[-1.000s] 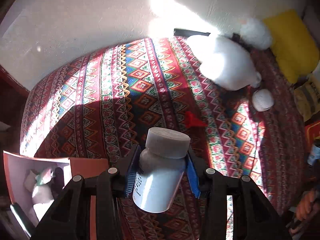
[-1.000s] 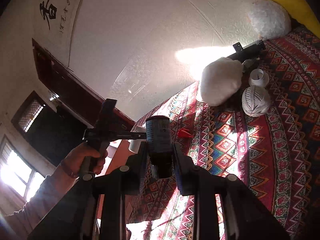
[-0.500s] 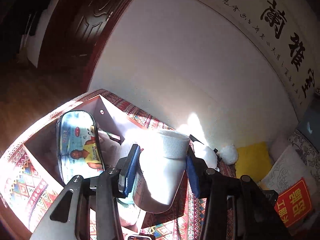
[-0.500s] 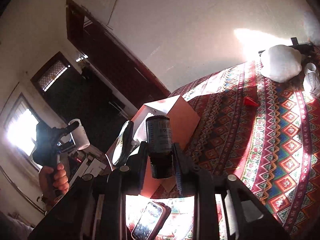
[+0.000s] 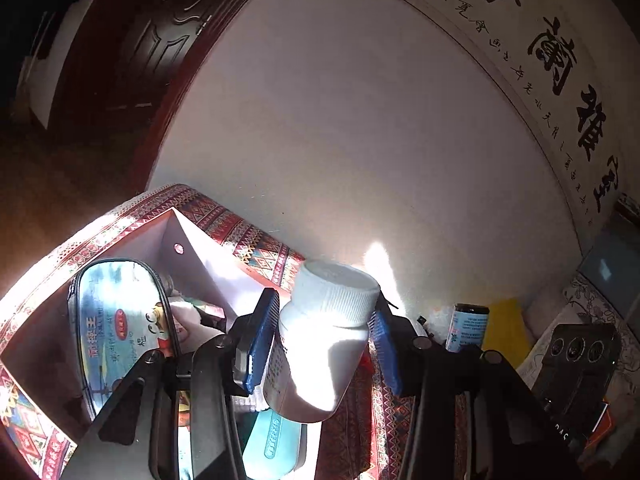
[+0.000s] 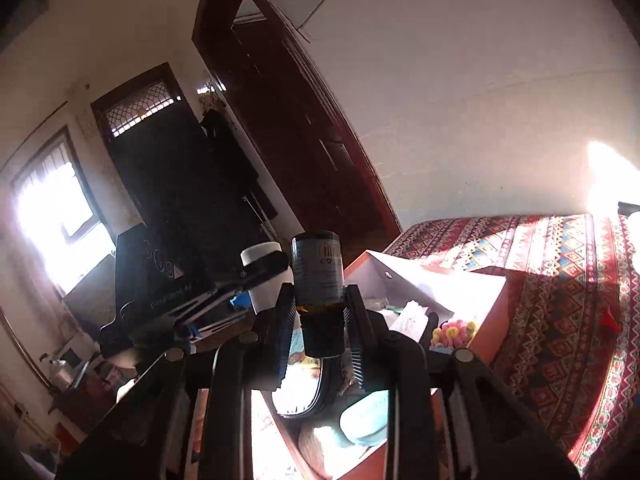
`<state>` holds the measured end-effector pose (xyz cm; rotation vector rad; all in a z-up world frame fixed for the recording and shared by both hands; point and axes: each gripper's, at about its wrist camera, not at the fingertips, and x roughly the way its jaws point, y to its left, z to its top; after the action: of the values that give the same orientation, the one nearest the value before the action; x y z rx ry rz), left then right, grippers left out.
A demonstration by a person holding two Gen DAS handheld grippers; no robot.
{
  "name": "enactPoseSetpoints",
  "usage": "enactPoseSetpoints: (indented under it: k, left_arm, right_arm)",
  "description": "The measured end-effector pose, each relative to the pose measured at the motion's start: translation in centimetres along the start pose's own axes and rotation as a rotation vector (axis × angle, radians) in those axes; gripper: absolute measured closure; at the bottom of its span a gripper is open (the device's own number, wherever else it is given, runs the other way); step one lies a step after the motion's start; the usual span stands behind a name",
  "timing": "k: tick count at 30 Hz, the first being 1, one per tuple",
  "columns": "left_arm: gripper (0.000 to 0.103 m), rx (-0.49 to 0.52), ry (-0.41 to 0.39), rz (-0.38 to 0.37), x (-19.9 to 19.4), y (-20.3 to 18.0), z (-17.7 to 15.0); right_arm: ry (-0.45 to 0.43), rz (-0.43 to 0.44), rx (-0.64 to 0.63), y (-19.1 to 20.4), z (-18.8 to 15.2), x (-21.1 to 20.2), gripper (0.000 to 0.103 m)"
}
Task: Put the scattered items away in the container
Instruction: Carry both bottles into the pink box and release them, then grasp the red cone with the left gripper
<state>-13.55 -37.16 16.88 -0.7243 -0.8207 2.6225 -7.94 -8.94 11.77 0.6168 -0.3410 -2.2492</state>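
L gripper (image 5: pixel 320 340) is over the box (image 5: pixel 200 248), jaws opening, with the white bottle (image 5: pixel 320 340) between the blue pads (image 5: pixel 260 340). There's a gap on the L side of the bottle and the R pad is just at its shoulder, so the grip looks let go. Bottle is tilted, ribbed cap up and away, with its base above the box opening.

Inside the box: a printed pouch (image 5: pixel 116 332) standing on edge at the L wall, a teal pack (image 5: pixel 276 444) below the bottle, and some small bits behind that are too cluttered to tell.

R gripper (image 6: pixel 320 320) is also above the box (image 6: pixel 488 316), jaws opening a little, but the pads are against both sides of the dark bottle (image 6: pixel 318 276), so it's clamped. Bottle is upright with its barcode label facing the cam. Below it sit the pouch edge (image 6: pixel 316 392), teal pack (image 6: pixel 368 416) and a knitted flower (image 6: pixel 454 330) at the R wall.

Box sits on a patterned cloth (image 6: pixel 560 280), and a small red piece (image 6: pixel 608 316) lies well apart on the cloth at R
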Motion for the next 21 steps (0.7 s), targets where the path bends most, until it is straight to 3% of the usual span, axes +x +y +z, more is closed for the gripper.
enactPoseSetpoints:
  k: [1, 2, 3, 4, 6, 8, 14, 17, 21]
  left_arm:
    - [0.017, -0.005, -0.036, 0.014, -0.8, 0.1, 0.1]
    - [0.012, -0.006, -0.086, 0.021, -2.0, 0.2, 0.3]
    - [0.007, -0.007, -0.141, 0.027, -3.3, 0.4, 0.4]
    - [0.005, -0.007, -0.186, 0.032, -4.5, 0.6, 0.6]
    - [0.004, -0.011, -0.237, 0.034, -6.3, 1.2, 0.9]
    - [0.003, -0.028, -0.239, 0.035, -6.9, 1.7, 1.0]
    - [0.003, -0.010, -0.162, 0.006, -5.7, 0.9, 0.5]
    - [0.003, 0.044, -0.139, 0.006, -5.2, -1.1, -0.5]
    - [0.003, 0.150, -0.051, -0.014, -2.4, -5.3, -2.7]
  right_arm:
    - [0.016, -0.044, -0.017, 0.2, 0.3, 1.2, 0.064]
    - [0.019, -0.095, -0.018, 0.2, 0.4, 1.8, 0.031]
    - [0.004, -0.129, -0.012, 0.3, 0.3, 1.8, 0.019]
    - [-0.016, -0.129, -0.008, 0.3, 0.1, 1.4, 0.016]
    - [-0.030, -0.096, 0.001, 0.1, -0.3, 0.1, 0.016]
    - [-0.054, -0.112, 0.037, -0.9, -0.8, -1.7, 0.016]
    - [-0.115, -0.158, 0.209, -5.9, -2.2, -8.6, 0.016]
    - [-0.170, -0.216, 0.268, -8.6, -3.5, -13.4, 0.016]
    - [-0.257, -0.315, 0.349, -13.1, -6.1, -19.8, 0.016]
